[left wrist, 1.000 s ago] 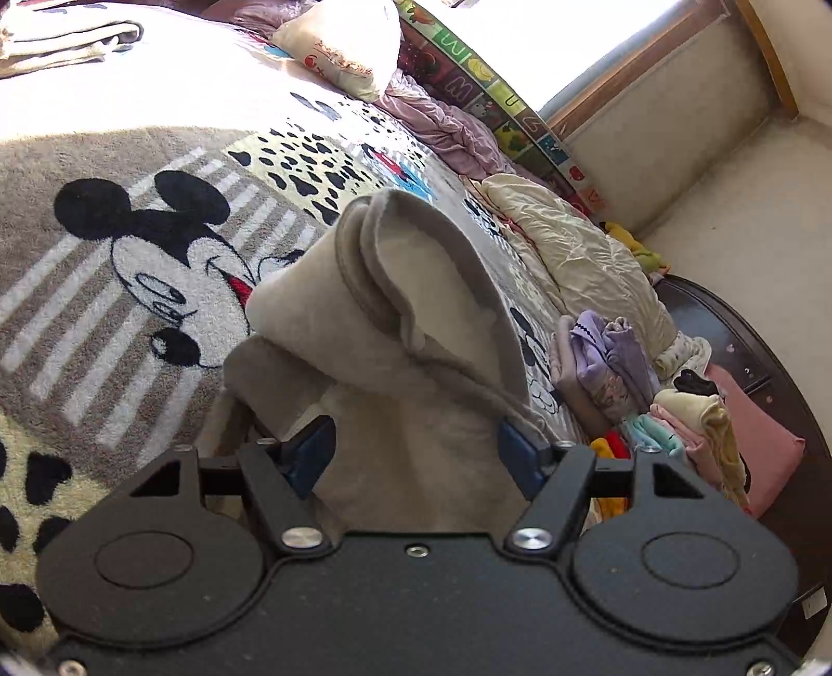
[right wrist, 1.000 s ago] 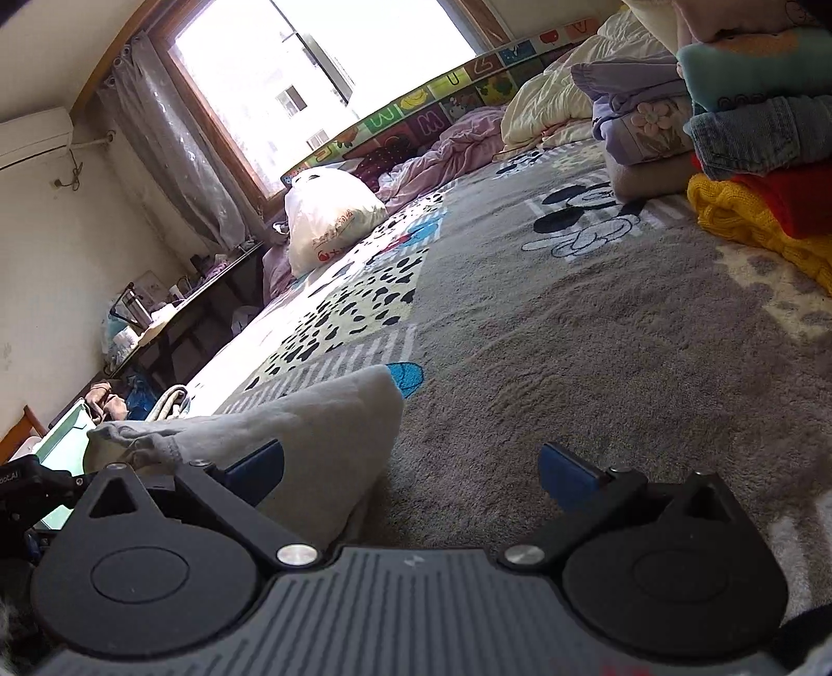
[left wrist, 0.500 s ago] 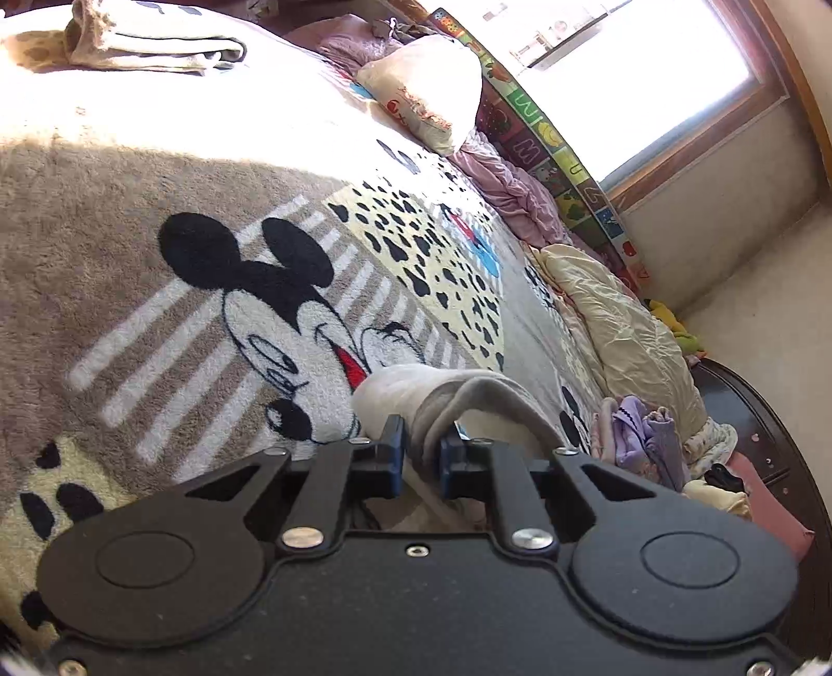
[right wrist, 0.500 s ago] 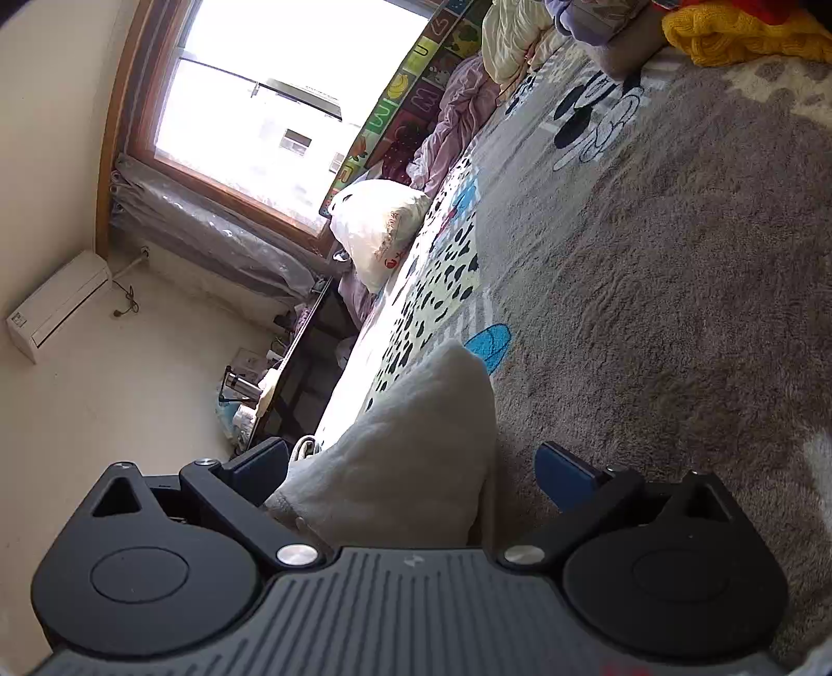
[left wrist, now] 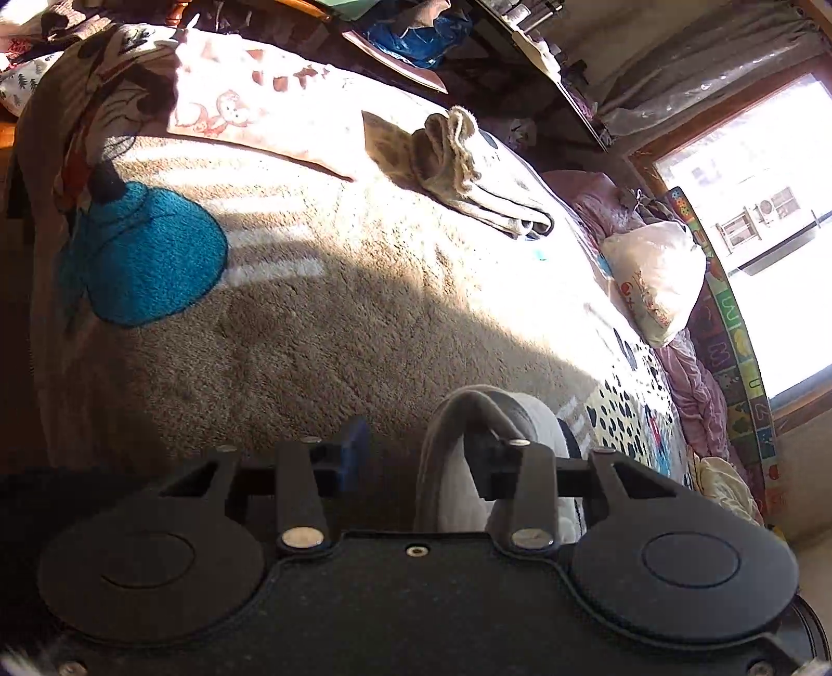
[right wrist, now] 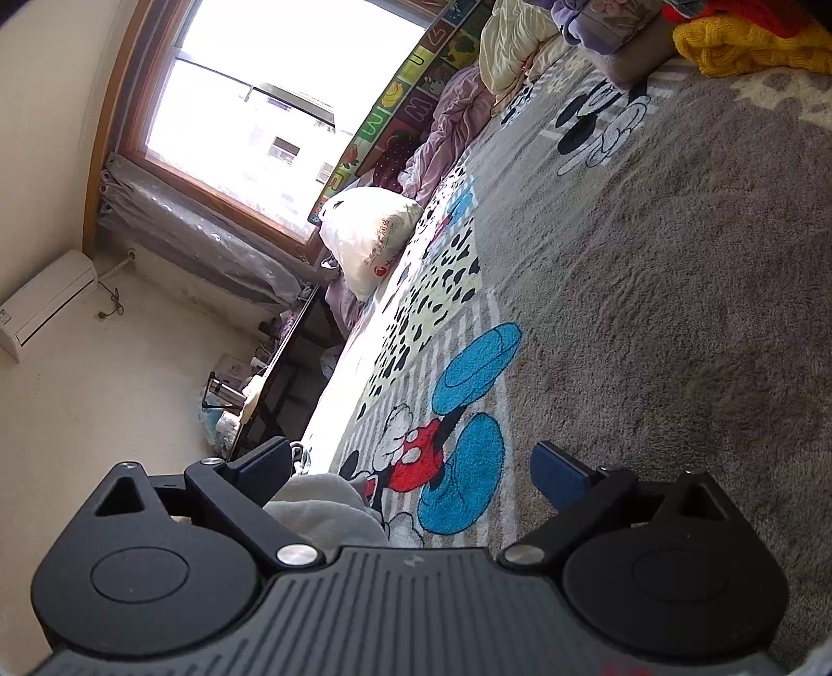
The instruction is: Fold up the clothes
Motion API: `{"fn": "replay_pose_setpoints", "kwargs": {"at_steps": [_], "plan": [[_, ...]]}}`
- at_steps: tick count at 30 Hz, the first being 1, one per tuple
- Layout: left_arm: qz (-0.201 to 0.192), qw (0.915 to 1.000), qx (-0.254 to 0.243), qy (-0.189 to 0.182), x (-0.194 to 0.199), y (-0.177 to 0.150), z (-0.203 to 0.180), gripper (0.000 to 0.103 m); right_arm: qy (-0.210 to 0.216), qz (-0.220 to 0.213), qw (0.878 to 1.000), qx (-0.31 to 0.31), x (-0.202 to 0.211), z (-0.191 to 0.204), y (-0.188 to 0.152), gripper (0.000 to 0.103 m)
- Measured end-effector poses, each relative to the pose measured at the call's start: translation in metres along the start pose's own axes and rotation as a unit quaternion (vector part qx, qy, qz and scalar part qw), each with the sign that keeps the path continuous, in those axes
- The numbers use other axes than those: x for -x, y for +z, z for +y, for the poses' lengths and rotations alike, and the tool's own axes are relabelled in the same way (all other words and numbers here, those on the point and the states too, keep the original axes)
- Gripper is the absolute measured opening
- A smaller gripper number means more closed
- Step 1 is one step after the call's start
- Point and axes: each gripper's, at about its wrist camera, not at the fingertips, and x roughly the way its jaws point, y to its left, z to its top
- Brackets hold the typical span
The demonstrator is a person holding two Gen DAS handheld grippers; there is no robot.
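A grey fleece garment [left wrist: 457,416] lies on the cartoon-print blanket [left wrist: 322,333]. In the left wrist view a fold of it loops over the right finger of my left gripper [left wrist: 421,447]. Those jaws are opening, with the cloth's edge between them and the left pad clear of it. In the right wrist view the same grey garment [right wrist: 322,504] bunches low beside the left finger of my right gripper [right wrist: 411,463]. This gripper stands wide open over the blanket [right wrist: 676,312] with nothing pressed between its pads.
A folded beige garment [left wrist: 483,182] rests farther up the bed. A white plastic bag [right wrist: 369,234] and rumpled pink bedding [right wrist: 447,130] lie by the window. A pile of folded clothes topped with yellow knit [right wrist: 749,41] sits at the far right. A dark desk [right wrist: 281,374] stands beside the bed.
My left gripper swung across the bed, shut on the grey fold half a second ago and has since parted. The right gripper rolled, and the grey garment now sits lower beside it.
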Motion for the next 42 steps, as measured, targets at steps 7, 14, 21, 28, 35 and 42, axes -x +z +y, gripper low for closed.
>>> {"fn": "replay_pose_setpoints", "kwargs": {"at_steps": [7, 14, 21, 28, 35, 42], "plan": [[-0.051, 0.9983, -0.025, 0.012, 0.027, 0.015, -0.004, 0.062, 0.002, 0.058, 0.998, 0.035, -0.033, 0.035, 0.006, 0.102], [-0.081, 0.9797, -0.171, -0.065, 0.05, 0.02, -0.039, 0.062, 0.033, 0.122, 0.991, 0.036, -0.074, 0.077, 0.0, 0.09], [0.048, 0.8905, -0.413, -0.185, 0.011, -0.023, -0.1, 0.062, 0.023, 0.197, 0.98, -0.007, -0.105, 0.104, -0.03, 0.09], [0.115, 0.7806, -0.568, -0.233, -0.038, -0.071, -0.155, 0.057, -0.025, 0.221, 0.974, -0.04, -0.122, 0.121, -0.048, 0.09], [0.154, 0.7255, -0.629, -0.232, -0.053, -0.089, -0.152, 0.019, -0.049, 0.264, 0.962, -0.042, -0.141, 0.098, -0.061, 0.045], [0.133, 0.7728, -0.577, -0.228, -0.056, -0.073, -0.142, 0.008, 0.014, 0.222, 0.969, -0.107, -0.098, 0.054, -0.064, 0.017]]}}
